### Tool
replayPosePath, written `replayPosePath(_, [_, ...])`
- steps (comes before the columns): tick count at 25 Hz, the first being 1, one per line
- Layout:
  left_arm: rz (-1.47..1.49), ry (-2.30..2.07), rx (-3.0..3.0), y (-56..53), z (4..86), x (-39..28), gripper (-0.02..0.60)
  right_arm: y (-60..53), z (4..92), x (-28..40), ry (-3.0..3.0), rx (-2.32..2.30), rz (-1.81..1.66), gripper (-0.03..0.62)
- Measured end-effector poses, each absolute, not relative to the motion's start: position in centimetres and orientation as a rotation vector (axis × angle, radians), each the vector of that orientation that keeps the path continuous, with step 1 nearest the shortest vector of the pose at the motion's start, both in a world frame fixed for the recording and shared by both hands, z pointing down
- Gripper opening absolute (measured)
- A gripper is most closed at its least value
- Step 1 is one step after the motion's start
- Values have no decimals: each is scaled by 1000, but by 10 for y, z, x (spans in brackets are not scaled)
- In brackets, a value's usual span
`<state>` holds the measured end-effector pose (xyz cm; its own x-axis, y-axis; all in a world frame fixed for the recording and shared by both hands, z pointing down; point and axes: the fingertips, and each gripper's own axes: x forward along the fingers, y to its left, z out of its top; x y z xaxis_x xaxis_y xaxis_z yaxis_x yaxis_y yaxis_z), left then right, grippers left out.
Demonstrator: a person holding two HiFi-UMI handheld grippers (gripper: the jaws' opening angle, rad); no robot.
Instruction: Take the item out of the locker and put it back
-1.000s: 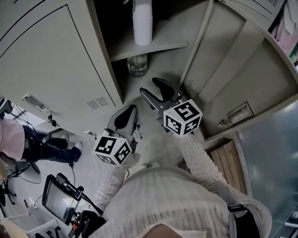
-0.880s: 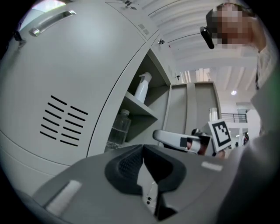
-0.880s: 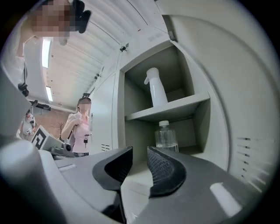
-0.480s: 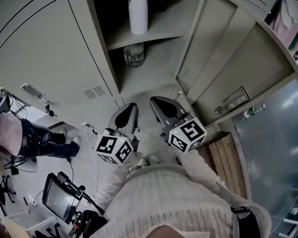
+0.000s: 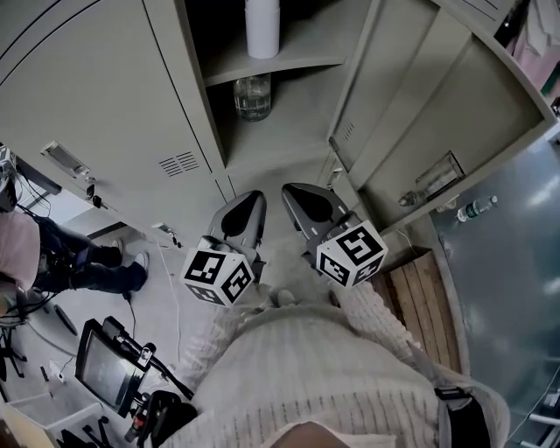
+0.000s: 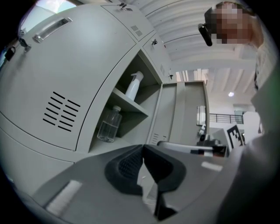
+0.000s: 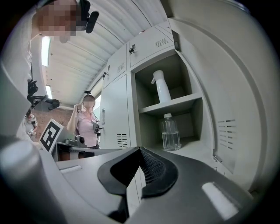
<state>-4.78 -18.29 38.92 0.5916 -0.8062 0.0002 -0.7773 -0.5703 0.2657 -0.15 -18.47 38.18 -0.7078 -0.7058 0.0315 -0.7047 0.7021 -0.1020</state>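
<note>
The open locker holds a white spray bottle [image 5: 262, 26] on its upper shelf [image 5: 289, 67] and a clear water bottle [image 5: 252, 96] in the compartment below. Both stand upright, also seen as spray bottle [image 7: 162, 87] and water bottle [image 7: 169, 132], and as spray bottle [image 6: 133, 86] and water bottle [image 6: 108, 124]. My left gripper [image 5: 253, 198] and right gripper [image 5: 293, 189] are side by side in front of the locker, outside it, pointing level at it. Both are shut with nothing between the pads, as the left gripper [image 6: 142, 147] and right gripper [image 7: 140, 149] show close up.
The locker's door [image 5: 437, 114] stands swung open to the right; a closed locker door [image 5: 96, 114] is at the left. A person in pink [image 7: 87, 122] stands off to the left. A monitor [image 5: 109, 372] and cables lie on the floor, wooden slats [image 5: 420, 289] at right.
The right gripper's jaws, spread apart a second ago inside the locker mouth, are now shut and empty. Both grippers have drawn back from the locker; the bottles stay in place.
</note>
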Motion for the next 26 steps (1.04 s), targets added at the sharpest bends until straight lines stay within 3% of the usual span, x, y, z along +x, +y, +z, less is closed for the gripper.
replayPosePath(26, [-147,-1275,2591,-186,392,-44,6,-186,386,-1,2887,-1245,-174,0])
